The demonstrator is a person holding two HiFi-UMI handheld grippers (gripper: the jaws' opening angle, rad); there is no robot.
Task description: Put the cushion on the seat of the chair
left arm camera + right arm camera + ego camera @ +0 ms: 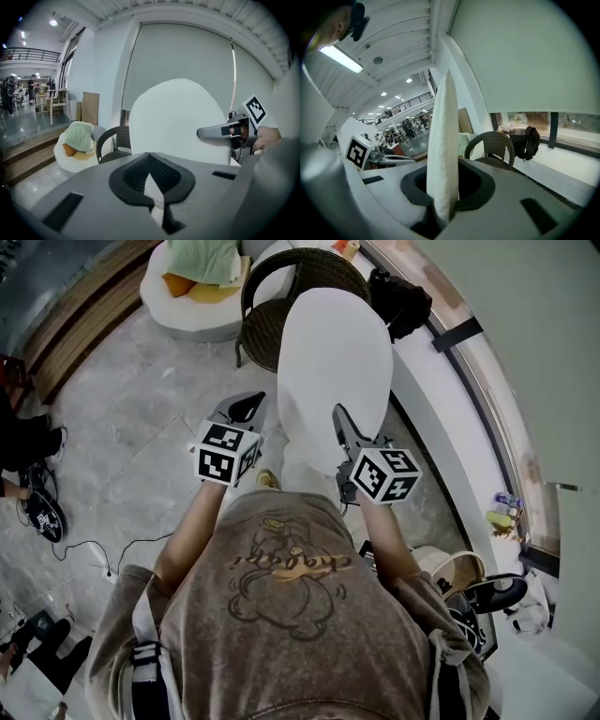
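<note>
A white oval cushion point(333, 362) stands on edge between my two grippers. My right gripper point(343, 420) is shut on its right rim, and in the right gripper view the cushion point(443, 150) rises edge-on out of the jaws point(443, 206). My left gripper point(247, 409) hangs close beside the cushion's left edge; its jaws point(152, 187) stand together with only a thin white sliver between them. From there I see the cushion's flat face point(178, 122) and the right gripper point(204, 133). The dark wicker chair point(272, 306) point(110, 140) point(492, 140) stands just beyond the cushion.
A round white seat point(192, 310) with green and orange pillows is at the far left of the chair. A black backpack point(398, 296) lies on the white window ledge point(441, 399) along the right. Cables point(84, 549) trail over the marble floor at left.
</note>
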